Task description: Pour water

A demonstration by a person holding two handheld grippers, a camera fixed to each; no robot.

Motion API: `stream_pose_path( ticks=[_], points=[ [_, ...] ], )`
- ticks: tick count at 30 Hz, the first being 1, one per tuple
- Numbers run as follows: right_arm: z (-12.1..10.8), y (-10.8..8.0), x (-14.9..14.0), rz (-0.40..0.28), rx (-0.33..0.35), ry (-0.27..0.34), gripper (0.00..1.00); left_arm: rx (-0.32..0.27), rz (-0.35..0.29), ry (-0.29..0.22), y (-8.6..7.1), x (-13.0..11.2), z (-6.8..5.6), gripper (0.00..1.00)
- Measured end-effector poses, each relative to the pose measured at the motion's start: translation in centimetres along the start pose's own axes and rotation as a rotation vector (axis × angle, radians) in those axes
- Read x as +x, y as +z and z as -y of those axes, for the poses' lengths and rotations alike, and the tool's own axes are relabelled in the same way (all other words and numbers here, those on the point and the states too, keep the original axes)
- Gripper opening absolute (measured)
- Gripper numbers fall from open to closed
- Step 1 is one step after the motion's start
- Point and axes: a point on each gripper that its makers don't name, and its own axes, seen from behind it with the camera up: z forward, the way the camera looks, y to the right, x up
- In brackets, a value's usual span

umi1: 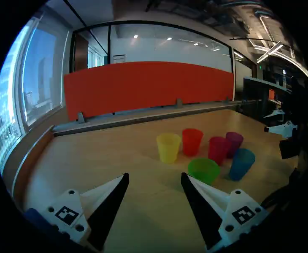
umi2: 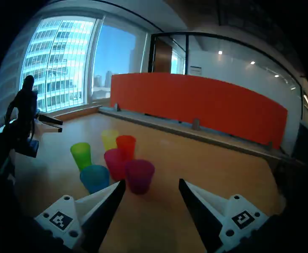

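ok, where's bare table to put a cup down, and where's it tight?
Free: the table between the yellow cup and the window-side edge; the strip between the cup cluster and the orange divider; the wood just ahead of the left claw. Crowded: inside that cluster, barely any gaps.

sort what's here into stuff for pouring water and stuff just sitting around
For the job: yellow cup, orange cup, red cup, purple cup, blue cup, green cup; left gripper and right gripper, both open, holding nothing.

Just there: table, orange divider, windows.
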Motion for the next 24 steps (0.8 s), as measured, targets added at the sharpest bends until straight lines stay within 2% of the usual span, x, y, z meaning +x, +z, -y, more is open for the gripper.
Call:
stream_pose_path(
  ticks=[6,12,18,24],
  points=[
    [-1.3,-0.9,2.7,-0.089,-0.098,0.017,0.98,0.041,-0.066,-0.025,-1.4,1.7,0.5,0.91],
    [-2.7,-1.4,4.6,-0.148,-0.187,0.045,0.97,0.088,-0.131,-0.029,-2.5,3.4,0.9,0.91],
    [-3.7,-1.9,6.2,-0.224,-0.259,0.038,0.98,0.13,-0.186,-0.025,-3.2,4.6,0.9,0.91],
    [-4.3,-2.6,7.0,-0.29,-0.315,0.047,0.98,0.147,-0.232,-0.036,-3.4,5.0,0.4,0.91]
  ],
)
